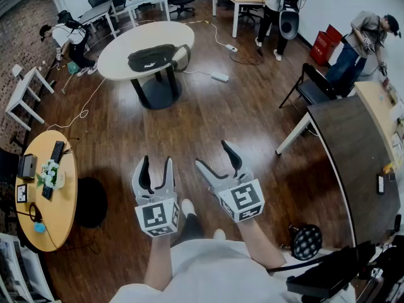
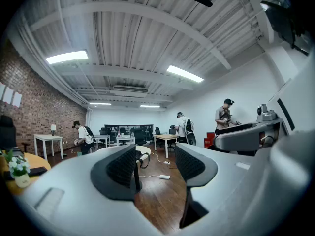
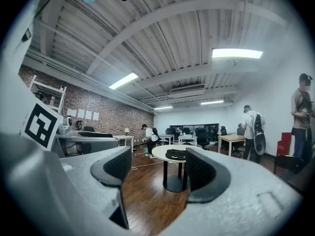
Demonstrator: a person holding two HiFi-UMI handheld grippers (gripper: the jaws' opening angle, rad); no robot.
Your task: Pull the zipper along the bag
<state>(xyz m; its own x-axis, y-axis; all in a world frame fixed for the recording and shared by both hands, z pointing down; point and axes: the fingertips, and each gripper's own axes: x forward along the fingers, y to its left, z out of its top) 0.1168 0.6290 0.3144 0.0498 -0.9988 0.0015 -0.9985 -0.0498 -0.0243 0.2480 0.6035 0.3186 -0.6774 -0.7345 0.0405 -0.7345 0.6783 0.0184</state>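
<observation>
A black bag [image 1: 151, 58] lies on a round cream table [image 1: 120, 63] far ahead of me; it also shows as a small dark shape, the bag [image 3: 176, 154], on the table [image 3: 165, 153] in the right gripper view. My left gripper [image 1: 155, 167] hovers over the wooden floor, jaws open with nothing between them. Beside it my right gripper [image 1: 214, 156] is open wide and empty too. Both are several steps short of the table. The bag's zipper is too small to make out.
A round yellow table [image 1: 60, 207] with small items stands at my left. A dark desk [image 1: 350, 144] and a black chair [image 1: 312, 87] are at the right. Cables and a power strip [image 1: 219, 77] lie on the floor past the table. People stand at the room's far side.
</observation>
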